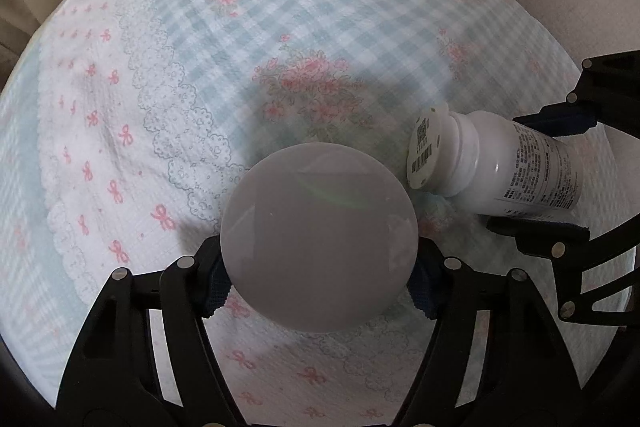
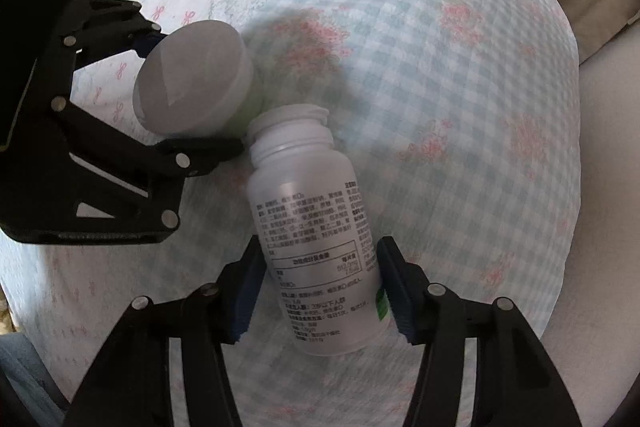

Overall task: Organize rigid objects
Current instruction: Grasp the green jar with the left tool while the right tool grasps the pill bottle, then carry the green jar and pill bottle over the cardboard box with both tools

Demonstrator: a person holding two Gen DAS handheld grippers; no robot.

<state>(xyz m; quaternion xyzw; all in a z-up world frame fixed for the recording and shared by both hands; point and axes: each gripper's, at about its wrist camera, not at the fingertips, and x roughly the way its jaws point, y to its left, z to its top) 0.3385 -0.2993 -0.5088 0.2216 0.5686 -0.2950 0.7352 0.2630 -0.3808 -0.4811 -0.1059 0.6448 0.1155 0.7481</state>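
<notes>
Bottle [image 2: 316,247] clamped by right claw [image 2: 320,283].

My left wrist camera looks forward and down along my fingers [image 1: 208,259] at the checked floral bedspread [image 1: 280,27], very close to the round white jar [image 1: 320,239] filling its lower centre. My right wrist camera likewise looks steeply down, close over the white pill bottle [image 2: 316,239]. Both share the bottle [image 1: 516,167], the jar [image 2: 196,75] and each other's gripper.
</notes>
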